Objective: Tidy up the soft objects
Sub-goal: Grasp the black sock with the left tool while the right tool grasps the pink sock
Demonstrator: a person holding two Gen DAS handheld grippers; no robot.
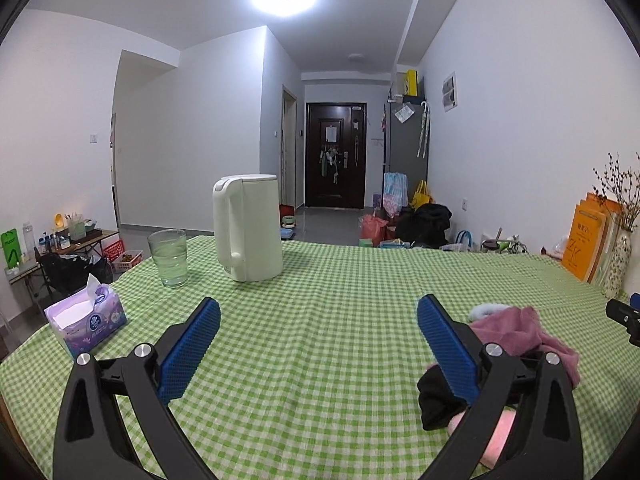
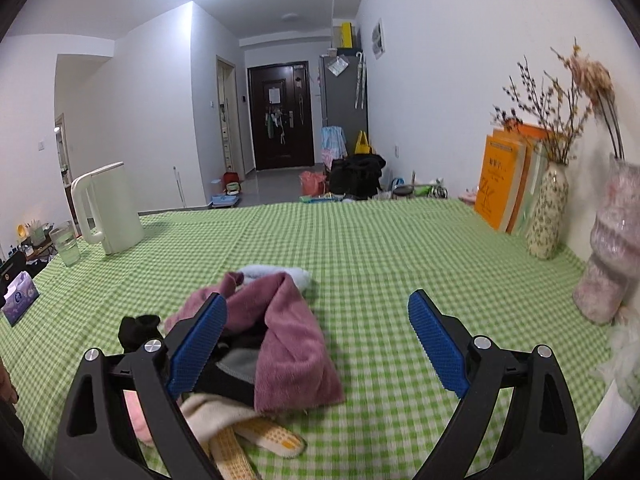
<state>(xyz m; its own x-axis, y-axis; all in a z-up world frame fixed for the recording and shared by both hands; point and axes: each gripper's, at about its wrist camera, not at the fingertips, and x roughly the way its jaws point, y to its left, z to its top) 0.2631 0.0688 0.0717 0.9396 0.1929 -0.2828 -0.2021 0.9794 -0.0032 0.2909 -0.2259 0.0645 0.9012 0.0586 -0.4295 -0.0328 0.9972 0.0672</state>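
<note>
Through the left wrist view, the left claw [image 1: 318, 344] is hovering with its fingers spread wide and nothing between them, over bare green-checked surface [image 1: 320, 280]. The pile of soft things [image 1: 516, 336] is lying just right of it, a mauve cloth on top, black and pink pieces beneath. The kettle [image 1: 248, 228] is standing well beyond the pile.

Through the right wrist view, the right claw [image 2: 318, 340] is likewise gaping and empty. The pile [image 2: 280, 344] is sitting partly behind its left finger: mauve cloth, black sock [image 2: 138, 330], cream and yellow-patterned pieces, all heaped and unsorted. Judging by this, the organizing is barely beginning; nothing looks folded or set apart.
</note>
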